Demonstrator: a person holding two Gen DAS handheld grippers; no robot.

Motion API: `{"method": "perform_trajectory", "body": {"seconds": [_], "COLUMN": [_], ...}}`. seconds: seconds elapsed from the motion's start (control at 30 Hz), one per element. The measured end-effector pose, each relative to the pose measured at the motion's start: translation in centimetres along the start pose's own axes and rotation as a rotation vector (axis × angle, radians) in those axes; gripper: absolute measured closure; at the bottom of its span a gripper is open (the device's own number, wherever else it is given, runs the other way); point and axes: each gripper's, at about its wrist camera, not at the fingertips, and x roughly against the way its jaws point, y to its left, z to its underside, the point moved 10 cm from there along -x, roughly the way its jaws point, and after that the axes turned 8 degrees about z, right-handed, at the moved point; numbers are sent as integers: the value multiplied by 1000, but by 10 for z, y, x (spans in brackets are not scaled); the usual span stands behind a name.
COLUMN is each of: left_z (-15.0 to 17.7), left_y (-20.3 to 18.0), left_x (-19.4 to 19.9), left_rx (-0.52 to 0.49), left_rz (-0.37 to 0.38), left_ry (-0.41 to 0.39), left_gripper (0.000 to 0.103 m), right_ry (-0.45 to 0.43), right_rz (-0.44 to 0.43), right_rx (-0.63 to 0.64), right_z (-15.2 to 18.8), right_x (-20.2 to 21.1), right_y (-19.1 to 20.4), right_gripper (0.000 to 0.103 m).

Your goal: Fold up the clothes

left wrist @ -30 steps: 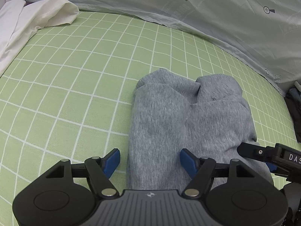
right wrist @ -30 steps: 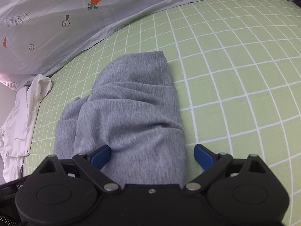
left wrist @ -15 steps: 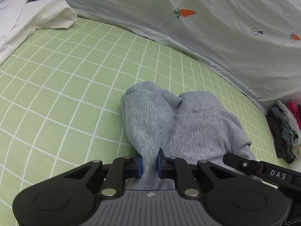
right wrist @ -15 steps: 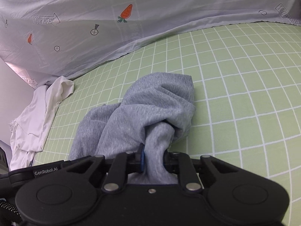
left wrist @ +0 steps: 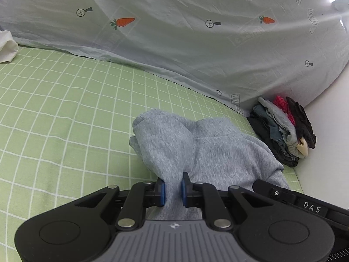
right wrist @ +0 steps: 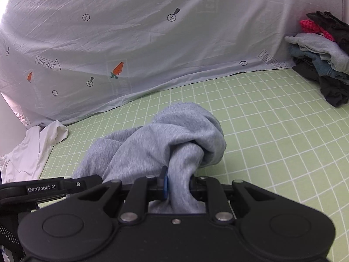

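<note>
We see a green checked bed (left wrist: 65, 113) carrying the grey garment (left wrist: 196, 148), bunched near a clothes pile (left wrist: 283, 131). Our left claw (left wrist: 173, 188) pinches its near edge; our right claw (right wrist: 177, 184) grips another gathered fold.

Green checked bed (left wrist: 65, 113): grey garment (left wrist: 207, 148), clothes pile (left wrist: 283, 128), white cloth (right wrist: 32, 150).

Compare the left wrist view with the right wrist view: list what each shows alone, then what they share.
Left wrist only: the left gripper shut on the grey garment.
Right wrist only: the right gripper pinching a bunched fold of it, and the GenRobot.AI label.
Both: the garment, green checked sheet, carrot-print cover, clothes pile and white cloth.
</note>
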Motion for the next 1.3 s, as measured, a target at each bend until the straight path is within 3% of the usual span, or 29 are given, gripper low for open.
{"method": "perform_trajectory", "body": {"seconds": [0.13,0.3,0.6,0.73,0.8,0.93,1.0,1.07,1.13,1.2,1.23,1.3], "left_z": [24,57,84,99,117,133,128,125,125,125,125,125], "left_y": [-62,-154,-344,-406,-422,-428,-426,-426,-425,-425,-425,-424], "left_x": [-34,-95,-235,-294,-324,-353,-355,-359,-361,-362,-363,-364], "left_rx": [-76,-95,-136,-234,-259,-294,-328,-353,-371,-389,-399,-417], "left_rz": [4,0,101,124,108,45,22,7,5,3,2,0], "left_ry": [35,62,82,136,185,242,221,215,223,231,235,244], "left_gripper": [89,89,89,88,83,81,72,67,65,63,62,61], "right_ry": [-24,-20,-79,-67,-57,-20,-88,-198,-216,-164,-126,-69], "right_rz": [23,22,86,137,179,392,510,588,562,487,479,489], "right_rx": [-18,-48,41,77,94,181,203,190,174,162,143,92], "right_z": [-1,-10,-73,-89,-93,-85,-86,-91,-88,-77,-68,-51], "right_x": [9,16,32,27,18,-5,1,15,12,-5,-15,-31], "right_y": [-63,-175,-380,-462,-499,-547,-558,-556,-547,-539,-542,-555], "right_gripper": [88,88,88,87,87,77,67,51,43,50,56,58]}}
